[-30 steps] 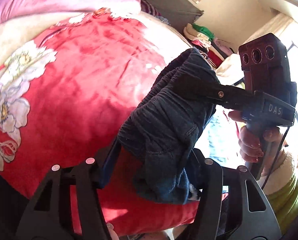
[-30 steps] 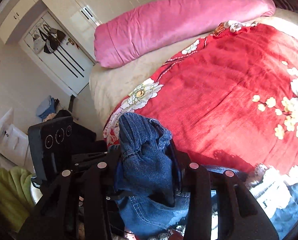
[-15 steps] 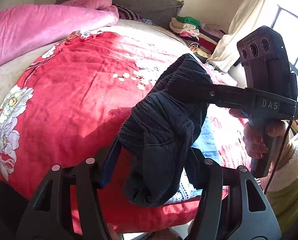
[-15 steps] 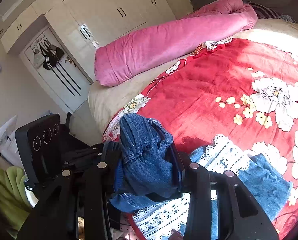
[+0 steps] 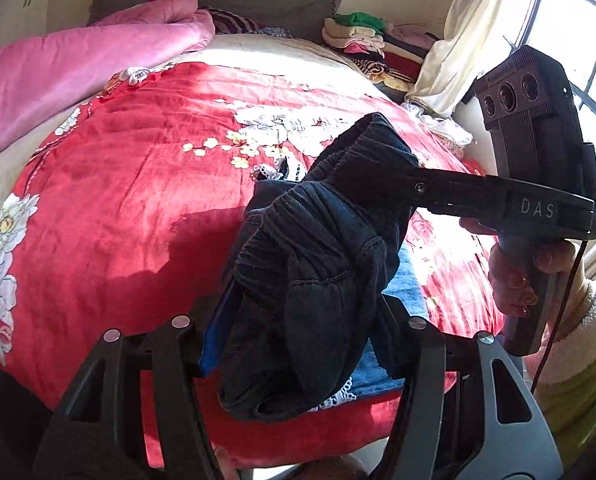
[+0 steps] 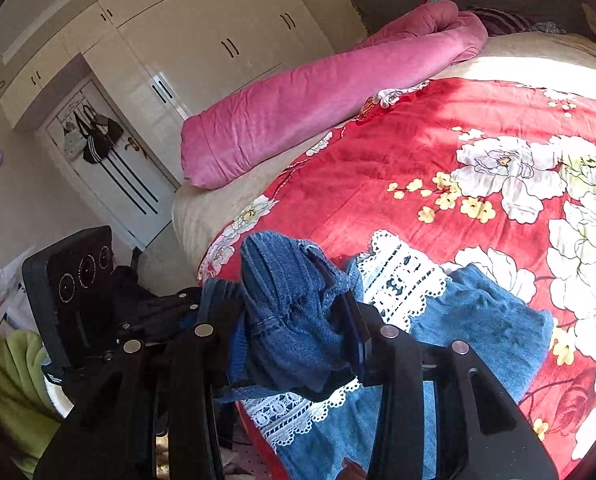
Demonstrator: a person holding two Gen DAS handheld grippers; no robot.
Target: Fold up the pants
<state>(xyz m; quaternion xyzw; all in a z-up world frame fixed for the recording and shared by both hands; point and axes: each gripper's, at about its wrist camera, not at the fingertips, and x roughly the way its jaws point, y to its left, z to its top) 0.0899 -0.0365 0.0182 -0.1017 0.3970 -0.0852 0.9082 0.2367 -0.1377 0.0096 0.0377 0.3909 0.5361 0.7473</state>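
Pants (image 5: 318, 264) bunched at the waistband, pinched in both tools above the near edge of the bed (image 5: 118, 184). Left tool (image 5: 298, 332) clamped narrow on a thick wad of denim; right tool (image 6: 294, 332) likewise closed on gathered cloth. Legs draped down onto the red floral blanket (image 6: 438, 136), lace-trimmed hems (image 6: 398, 276) spread flat there. Left view only: right tool (image 5: 386, 176) seen from the side, gripped by a hand (image 5: 514, 276), plus window and stacked clothes (image 5: 358, 36). Right view only: wardrobe (image 6: 202, 44), door, left tool body (image 6: 78, 280). Pink duvet (image 6: 318, 96) rolled along the far side.
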